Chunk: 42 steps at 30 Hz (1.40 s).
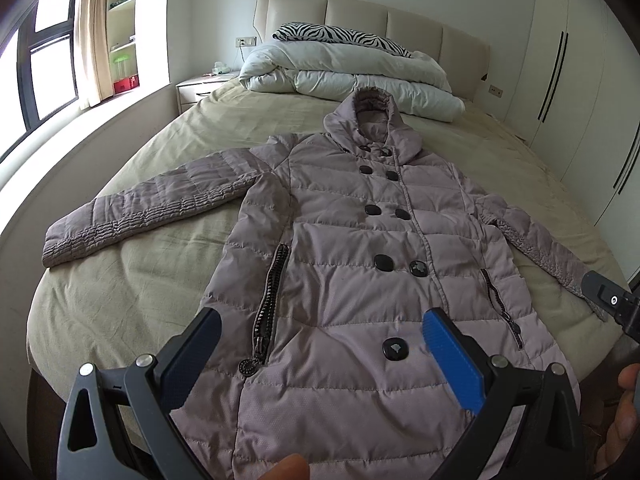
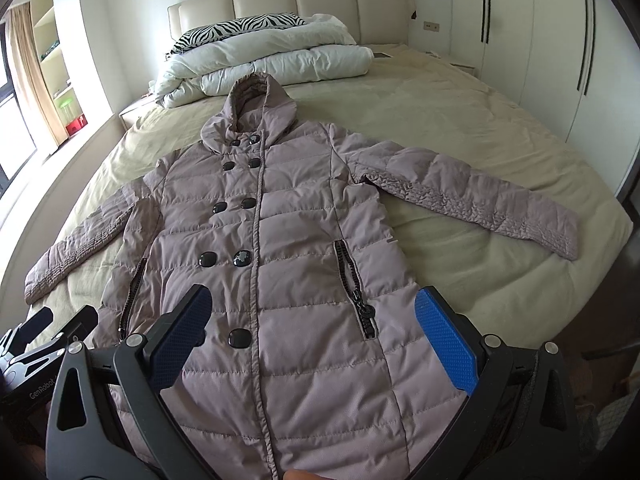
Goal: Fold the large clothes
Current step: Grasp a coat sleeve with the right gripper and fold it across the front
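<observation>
Below left tool (image 1: 320,336), coat (image 1: 360,240) flat

Mauve hooded puffer coat (image 1: 360,240), face-up, buttoned, sleeves spread

Bed (image 1: 120,292) with olive sheet ahead of the tongs. Far end: folded white duvet (image 1: 352,76), zebra-print pillow (image 1: 340,34) on top, against padded headboard (image 1: 360,12). Far left: window (image 1: 44,60), curtain (image 1: 90,28), shelves (image 1: 122,20), nightstand (image 1: 196,88). Right: white wardrobe (image 1: 568,80).

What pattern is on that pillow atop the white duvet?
Black-and-white zebra stripes on the pillow, clearest in the right wrist view.
</observation>
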Each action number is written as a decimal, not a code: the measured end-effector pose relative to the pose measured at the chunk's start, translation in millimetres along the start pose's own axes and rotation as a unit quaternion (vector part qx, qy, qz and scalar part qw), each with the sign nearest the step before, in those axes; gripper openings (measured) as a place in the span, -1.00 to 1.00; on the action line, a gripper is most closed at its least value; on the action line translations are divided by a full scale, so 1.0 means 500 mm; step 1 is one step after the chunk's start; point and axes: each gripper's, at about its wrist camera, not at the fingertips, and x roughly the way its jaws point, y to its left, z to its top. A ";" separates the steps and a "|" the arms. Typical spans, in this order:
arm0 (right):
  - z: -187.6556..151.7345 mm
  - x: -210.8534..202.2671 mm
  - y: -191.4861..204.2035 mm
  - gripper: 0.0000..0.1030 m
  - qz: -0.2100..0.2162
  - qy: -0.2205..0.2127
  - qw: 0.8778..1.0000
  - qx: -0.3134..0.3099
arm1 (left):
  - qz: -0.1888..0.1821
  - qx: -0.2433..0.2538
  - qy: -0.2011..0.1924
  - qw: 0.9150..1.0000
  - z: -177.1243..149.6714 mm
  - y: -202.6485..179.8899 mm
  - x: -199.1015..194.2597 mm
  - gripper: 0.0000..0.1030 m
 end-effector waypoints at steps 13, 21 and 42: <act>0.087 0.068 -0.621 1.00 -0.039 -0.069 0.951 0.300 | -0.057 0.021 0.080 0.995 0.001 -0.044 0.101 1.00; 0.018 0.136 -0.943 0.95 0.023 -0.078 0.906 0.416 | -0.075 0.057 0.064 0.994 0.005 -0.109 0.140 1.00; 0.027 0.316 -1.009 -0.82 0.037 0.007 0.931 0.362 | -0.131 0.081 0.075 0.985 0.020 -0.208 0.171 1.00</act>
